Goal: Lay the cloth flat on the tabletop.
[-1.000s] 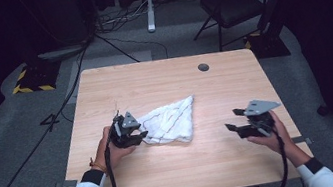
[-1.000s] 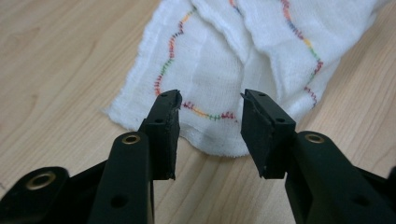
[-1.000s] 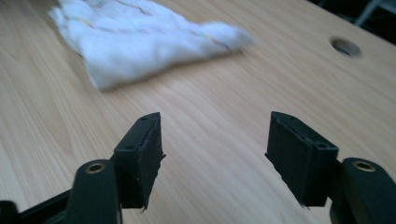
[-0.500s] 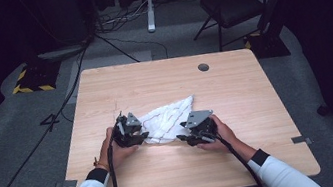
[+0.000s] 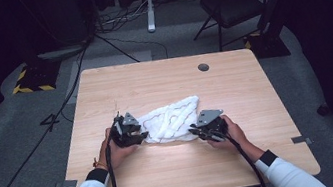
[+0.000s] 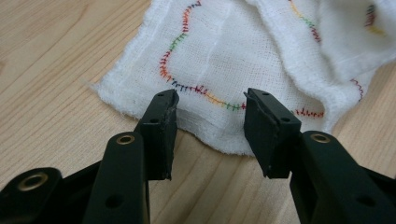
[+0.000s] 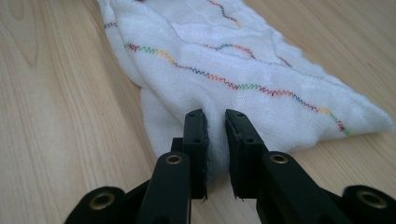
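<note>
One white cloth (image 5: 171,121), rumpled, lying toward the near edge of the surface (image 5: 152,80), long axis running edge to edge between two claws. Right claw (image 7: 215,122), jaws just closing, pinching the cloth's right corner. Left claw (image 6: 210,105) spread, its corner just ahead, not gripped.

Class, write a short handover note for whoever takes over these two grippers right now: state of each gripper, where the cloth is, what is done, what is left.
Left gripper: jaws apart, pads not pressing, poised over the near edge of the cloth.
Right gripper: jaws have just been closing and now pinch a fold of the cloth's edge.
Cloth: crumpled, white with coloured stitching, lying on the table between the two grippers.
Done: right side gripped.
Left: probably close the left gripper on its edge, then lift or spread the cloth.
</note>
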{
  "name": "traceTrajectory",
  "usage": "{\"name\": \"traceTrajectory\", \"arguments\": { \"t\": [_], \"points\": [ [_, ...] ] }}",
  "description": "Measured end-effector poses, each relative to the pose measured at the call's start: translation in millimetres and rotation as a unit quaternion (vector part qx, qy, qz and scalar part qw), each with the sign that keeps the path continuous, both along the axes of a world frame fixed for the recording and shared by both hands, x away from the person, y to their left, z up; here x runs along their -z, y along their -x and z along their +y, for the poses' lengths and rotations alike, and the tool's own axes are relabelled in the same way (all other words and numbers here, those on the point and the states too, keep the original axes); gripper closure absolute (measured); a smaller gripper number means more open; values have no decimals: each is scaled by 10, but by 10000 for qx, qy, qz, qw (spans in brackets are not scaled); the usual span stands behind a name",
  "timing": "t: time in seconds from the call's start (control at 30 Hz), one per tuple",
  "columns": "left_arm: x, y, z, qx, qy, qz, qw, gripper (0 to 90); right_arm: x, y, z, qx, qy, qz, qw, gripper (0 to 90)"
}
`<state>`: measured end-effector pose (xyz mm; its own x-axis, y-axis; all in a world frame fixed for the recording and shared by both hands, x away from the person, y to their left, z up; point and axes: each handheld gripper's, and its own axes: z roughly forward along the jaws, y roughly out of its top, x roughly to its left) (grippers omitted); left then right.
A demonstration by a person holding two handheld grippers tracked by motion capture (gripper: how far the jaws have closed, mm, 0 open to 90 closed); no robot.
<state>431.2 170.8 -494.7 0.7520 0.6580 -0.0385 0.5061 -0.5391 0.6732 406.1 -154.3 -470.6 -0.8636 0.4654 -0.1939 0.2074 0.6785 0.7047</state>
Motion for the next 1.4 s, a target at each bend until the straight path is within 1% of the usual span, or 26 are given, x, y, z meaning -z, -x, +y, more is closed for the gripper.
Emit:
{"name": "traceTrajectory", "arguments": {
  "t": [0.13, 0.17, 0.2, 0.27, 0.3, 0.33, 0.4, 0.47, 0.5, 0.53, 0.6, 0.63, 0.67, 0.77, 0.8, 0.9, 0.97, 1.03, 1.1, 1.13, 1.17, 1.23, 1.27, 1.3, 1.37, 1.4],
  "points": [
    [-1, -1, -3, -36, -15, 7, 10000, 529, -11, 55, -213, 148, 38, 42, 9999, 780],
    [-1, -1, -1, -34, -10, 5, 10000, 529, -11, 90, -317, 209, 69, 64, 9997, 781],
    [-1, -1, -1, -35, -13, 6, 10000, 529, -11, 90, -317, 209, 69, 64, 9997, 781],
    [-1, 0, -5, -51, -14, 2, 10000, 529, -13, 120, -420, 282, 62, 65, 9996, 787],
    [-1, 0, -6, -54, -18, -2, 10000, 528, -13, 134, -470, 314, 54, 82, 9995, 789],
    [-1, 0, -6, -71, -28, -12, 10000, 505, 0, 161, -560, 383, 34, 160, 9991, 792],
    [3, -4, -2, -129, -28, -14, 9999, 490, 13, 179, -600, 427, 29, 217, 9988, 793],
    [2, -7, 5, -129, -35, -21, 9999, 478, 34, 227, -665, 481, 168, 151, 9986, 794],
    [2, -6, 6, -132, -36, -19, 9999, 478, 34, 250, -703, 513, 184, 157, 9984, 794],
    [2, -7, 5, -132, -37, -24, 9999, 476, 29, 267, -805, 588, 111, 202, 9980, 790],
    [3, -7, 6, -168, -50, -32, 9998, 469, 31, 270, -852, 653, 91, 212, 9976, 780],
    [5, -7, 9, -191, -52, -40, 9998, 456, 34, 268, -896, 699, 94, 206, 9973, 759],
    [13, -6, 7, -201, 2, -17, 9998, 447, 35, 266, -932, 740, 76, 200, 9970, 742],
    [23, -12, 17, -254, 8, -45, 9997, 402, 3, 249, -989, 745, -111, 152, 9970, 669],
    [27, -15, 21, -262, 33, -44, 9996, 389, -16, 247, -980, 749, -174, 93, 9970, 656],
    [34, -18, 33, -234, 55, -66, 9997, 377, -70, 248, -897, 590, -298, -17, 9978, 595],
    [37, -19, 38, -230, 53, -81, 9997, 375, -99, 236, -811, 496, -296, -74, 9983, 563],
    [43, -24, 46, -239, 61, -126, 9996, 361, -128, 214, -712, 413, -398, -89, 9983, 540],
    [44, -24, 42, -296, 73, -74, 9995, 341, -151, 205, -590, 289, -458, -92, 9985, 505],
    [43, -24, 39, -362, 53, -58, 9993, 307, -160, 203, -519, 227, -452, -133, 9986, 490],
    [40, -25, 37, -400, 29, -39, 9992, 307, -165, 200, -446, 126, -475, -124, 9987, 481],
    [30, -25, 16, -490, -41, 33, 9988, 268, -172, 200, -281, -93, -450, -154, 9988, 459],
    [19, -22, 4, -516, -125, -8, 9986, 251, -174, 201, -201, -248, -451, -159, 9985, 457],
    [10, -15, -15, -502, -164, -8, 9986, 251, -171, 206, -119, -376, -461, -106, 9982, 448],
    [-4, -6, -58, -374, -141, 17, 9992, 190, -151, 211, 34, -518, -326, -133, 9980, 427],
    [-16, 4, -85, -308, -100, 8, 9995, 192, -136, 211, 95, -565, -277, -142, 9979, 418]
  ]
}}
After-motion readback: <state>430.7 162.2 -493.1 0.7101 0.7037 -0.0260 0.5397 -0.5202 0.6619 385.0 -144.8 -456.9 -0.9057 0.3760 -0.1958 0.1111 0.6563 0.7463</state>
